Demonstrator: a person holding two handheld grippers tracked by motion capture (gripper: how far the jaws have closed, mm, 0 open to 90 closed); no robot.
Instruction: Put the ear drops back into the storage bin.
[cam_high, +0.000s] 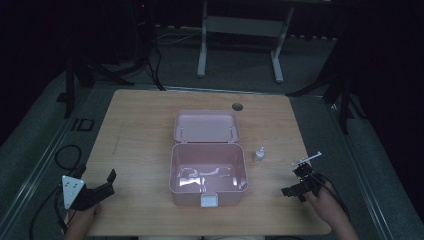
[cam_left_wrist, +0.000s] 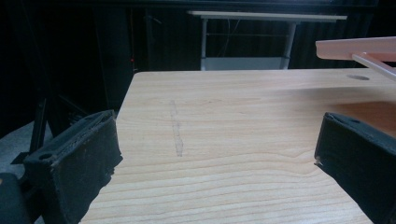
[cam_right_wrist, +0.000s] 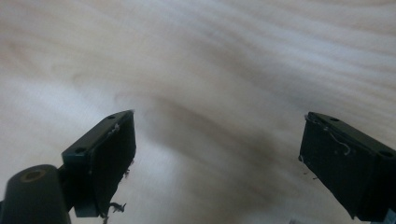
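Note:
An open pink box (cam_high: 208, 172) stands in the middle of the wooden table (cam_high: 140, 130), its lid (cam_high: 206, 126) laid back behind it and a white latch (cam_high: 209, 200) on its front wall. Pale shiny patches show on its floor; I cannot tell what they are. A small white bottle (cam_high: 259, 154) stands upright just right of the box. My left gripper (cam_high: 110, 182) (cam_left_wrist: 217, 144) is open near the front left, pointing toward the box, whose lid edge (cam_left_wrist: 359, 46) shows at the upper right. My right gripper (cam_high: 292, 179) (cam_right_wrist: 219, 140) is open over bare, blurred wood at the front right.
A round cable hole (cam_high: 237, 106) (cam_left_wrist: 357, 77) sits near the table's far edge. Behind the table stands a white desk frame (cam_high: 240, 30). Black cables (cam_high: 67, 155) lie on the floor at the left. The surroundings are dark.

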